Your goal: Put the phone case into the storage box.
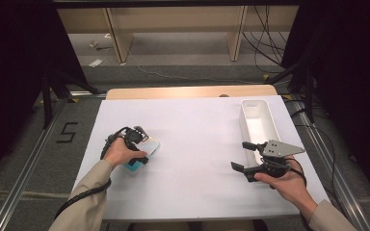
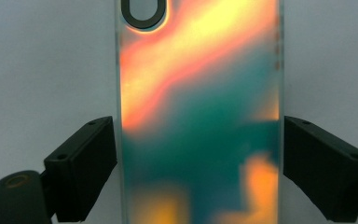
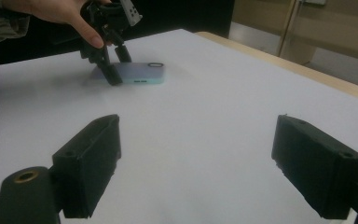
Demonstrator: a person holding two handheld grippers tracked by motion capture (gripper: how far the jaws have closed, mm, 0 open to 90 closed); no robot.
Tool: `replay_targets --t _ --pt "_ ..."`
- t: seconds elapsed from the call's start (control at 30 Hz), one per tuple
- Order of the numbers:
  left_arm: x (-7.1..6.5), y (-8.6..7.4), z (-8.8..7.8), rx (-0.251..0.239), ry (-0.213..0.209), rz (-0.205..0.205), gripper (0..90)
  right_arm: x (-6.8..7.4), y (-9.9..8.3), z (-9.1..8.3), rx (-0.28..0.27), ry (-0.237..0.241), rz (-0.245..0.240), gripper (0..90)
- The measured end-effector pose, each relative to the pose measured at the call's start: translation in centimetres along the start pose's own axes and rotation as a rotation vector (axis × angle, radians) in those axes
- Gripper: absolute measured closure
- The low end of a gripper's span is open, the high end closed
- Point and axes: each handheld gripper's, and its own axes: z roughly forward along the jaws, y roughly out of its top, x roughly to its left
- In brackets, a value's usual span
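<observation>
left gripper [image 2: 200, 154] straddling phone case [image 2: 200, 116] – jaws at its edges (contact unclear), right gripper [image 3: 196, 163] wide, empty

Two forearms in loose beige-khaki sleeves, each hand carrying a black two-jaw tool. The left tool [image 1: 134, 140] is compact and matt black, with a black ribbed cable [image 1: 84, 193] trailing beside the sleeve. The right tool [image 1: 248, 159] has long black jaws and a grey three-cornered plate [image 1: 282, 148] on top. Close up, the jaws are blocky black pads with small screw holes, beside a rounded black part with a brass-coloured ring [image 3: 26, 176].
</observation>
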Motion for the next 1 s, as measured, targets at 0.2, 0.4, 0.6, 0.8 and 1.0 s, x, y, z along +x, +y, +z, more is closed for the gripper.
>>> replay_targets --t 0.2,0.4,0.6,0.8,1.0 --pt "0.16 0.15 0.00 0.012 -0.021 -0.006 14.7 0.01 0.01 -0.02 -0.001 0.000 0.002 16.4" --pt "0.23 0.15 0.00 0.010 -0.028 -0.018 16.1 0.00 0.01 -0.03 0.002 -0.002 0.002 16.3" --pt "0.18 0.10 -0.04 0.011 -0.026 -0.027 16.8 0.04 0.03 -0.03 0.002 -0.001 -0.001 16.3" --pt "0.14 0.10 -0.04 0.011 -0.024 -0.029 17.0 0.05 0.03 -0.03 0.002 -0.002 -0.002 16.3" --pt "0.19 0.02 -0.06 0.008 -0.027 -0.027 17.1 0.05 0.03 -0.04 0.002 -0.003 -0.001 16.3"
